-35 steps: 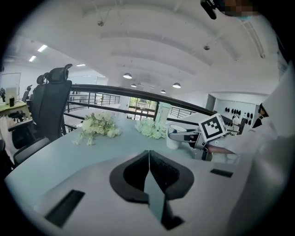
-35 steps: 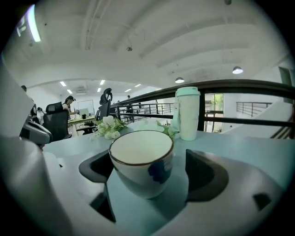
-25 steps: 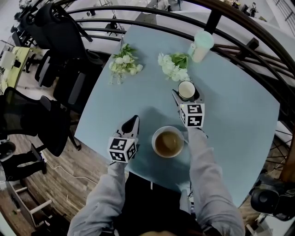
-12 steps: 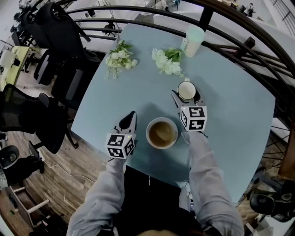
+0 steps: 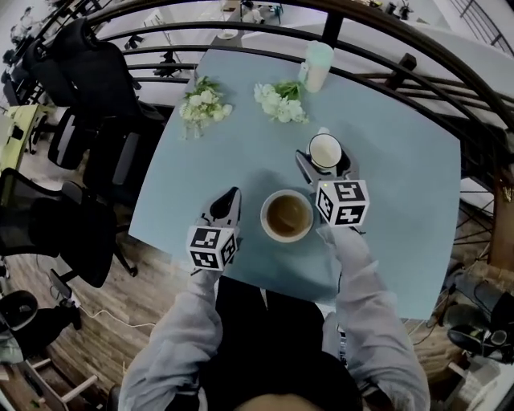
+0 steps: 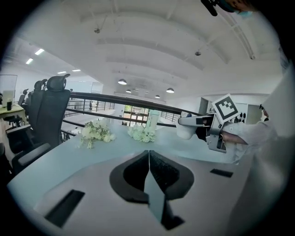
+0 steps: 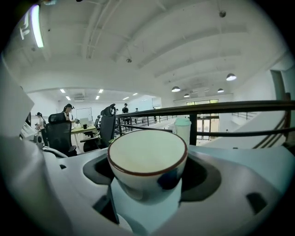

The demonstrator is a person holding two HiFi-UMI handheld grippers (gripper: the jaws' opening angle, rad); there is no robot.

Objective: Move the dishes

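Setting: light-blue desk (image 5: pixel 401 177) seen from above, dark railing (image 5: pixel 241 22) along its far edge, office chairs (image 5: pixel 88 72) off to the L.
Person: grey sleeves (image 5: pixel 365 289) reach in from the bottom, one gripper per hand.
Cup (image 7: pixel 147 159): white w/ dark-brown rim, cream inside, blue mark on the outer wall. Upright, held by the R gripper (image 5: pixel 325 160). In the left gripper view it looks clear of the desk top.
Bowl (image 5: pixel 287 215): round, pale rim, brown inside. Sits on the desk near the front edge, nearer the person than the cup.
R gripper: over the desk's middle-R, pointing away from the person, marker cube on top.
R fingers (image 7: pixel 94 173): spread wide & pinching the cup on both sides.
L gripper (image 5: pixel 232 194): over the front-L part of the desk, just L of the bowl, not touching it.
L fingers (image 6: pixel 162 173): pressed together, nothing btw them.
Flowers: two white-&-green bunches lie on the far part of the desk, L bunch (image 5: pixel 201 104) & centre bunch (image 5: pixel 279 101), apart from each other.
Tumbler (image 5: pixel 316 66): pale green, upright by the railing, just beyond the centre bunch.
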